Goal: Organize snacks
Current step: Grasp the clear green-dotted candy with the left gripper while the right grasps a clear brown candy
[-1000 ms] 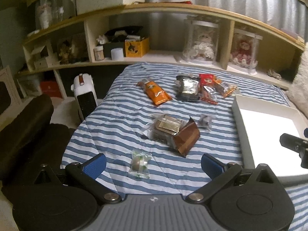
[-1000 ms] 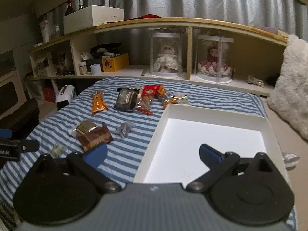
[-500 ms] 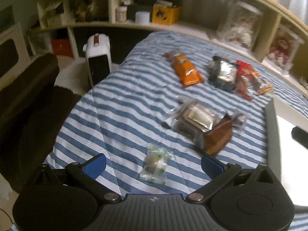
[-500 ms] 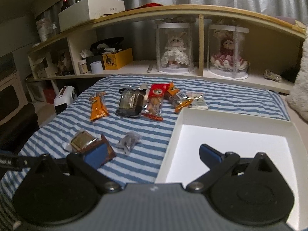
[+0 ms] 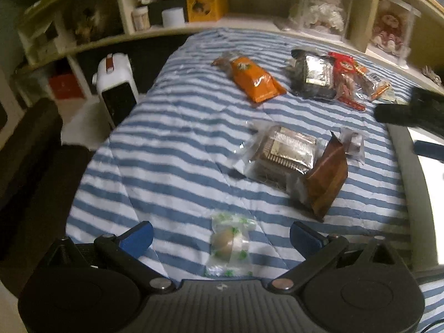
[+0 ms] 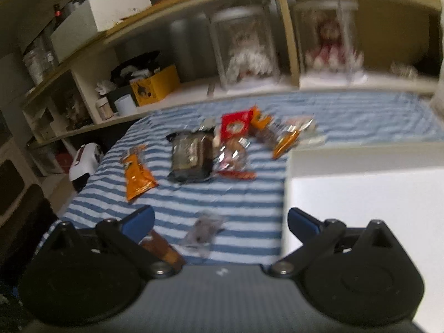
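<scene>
Snacks lie scattered on the striped bed (image 5: 172, 149). From my left wrist, my left tool (image 5: 221, 236) is spread wide around a small clear candy packet (image 5: 229, 242), touching nothing; the brown packet (image 5: 328, 179) lies beyond. From my right wrist, blurred, my right tool (image 6: 220, 222) is spread, empty, over a small grey packet (image 6: 204, 230), beside the white box (image 6: 360, 194).

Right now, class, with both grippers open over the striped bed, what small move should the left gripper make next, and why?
Probably ease the left gripper forward and down, then close on the green-printed packet. Its fingers are open, and the packet lies flat on the bedspread between them, apart from the other snacks. The white tray looks empty, so it likely goes there.
</scene>
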Demonstrator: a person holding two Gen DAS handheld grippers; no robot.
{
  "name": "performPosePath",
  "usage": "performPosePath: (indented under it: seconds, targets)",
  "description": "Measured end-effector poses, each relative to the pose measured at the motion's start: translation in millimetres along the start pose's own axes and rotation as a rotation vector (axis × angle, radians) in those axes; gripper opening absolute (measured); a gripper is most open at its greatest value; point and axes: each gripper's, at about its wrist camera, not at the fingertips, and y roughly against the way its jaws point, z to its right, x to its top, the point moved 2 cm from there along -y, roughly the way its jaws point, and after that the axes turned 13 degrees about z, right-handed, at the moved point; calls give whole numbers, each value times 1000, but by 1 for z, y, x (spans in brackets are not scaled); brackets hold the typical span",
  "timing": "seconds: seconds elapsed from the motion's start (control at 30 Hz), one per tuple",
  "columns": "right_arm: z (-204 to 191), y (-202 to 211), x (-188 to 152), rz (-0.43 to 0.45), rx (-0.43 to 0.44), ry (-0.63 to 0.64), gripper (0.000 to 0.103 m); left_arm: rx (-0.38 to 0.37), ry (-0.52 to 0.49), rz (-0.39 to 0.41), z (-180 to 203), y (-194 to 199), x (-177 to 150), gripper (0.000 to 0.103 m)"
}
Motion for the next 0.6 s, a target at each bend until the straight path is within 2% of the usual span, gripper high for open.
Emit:
performPosePath:
  seconds: [0.07,0.13,0.2,0.3,0.37,0.43,0.47,0.53,0.6]
  targets:
    - [-1,-14,-2,-43,-1,-57,99,-20,-15,28,-1,1,0,103]
    - [-1,-28,-3,-74,-1,-127,84,-41,-38,40,-3,0,0,103]
    - [1,-41,-6,-105,-23,-203,74,-51,-56,41,-5,-1,1,103]
    - [4,-61,-13,-166,-82,-316,64,-74,-65,-6,-7,-7,-2,103]
    - [3,-71,-20,-196,-100,-354,58,-87,-51,-39,-7,-11,-4,98]
    - [2,-76,-25,-208,-121,-365,50,-102,-40,-52,-8,-11,-6,83]
    - [1,-77,-26,-205,-131,-367,48,-105,-32,-57,-8,-12,-6,80]
    - [-2,-80,-27,-191,-148,-355,36,-101,-16,-68,-9,-14,-7,67]
    - [-4,-81,-27,-182,-159,-343,34,-102,-11,-83,-10,-16,-8,59]
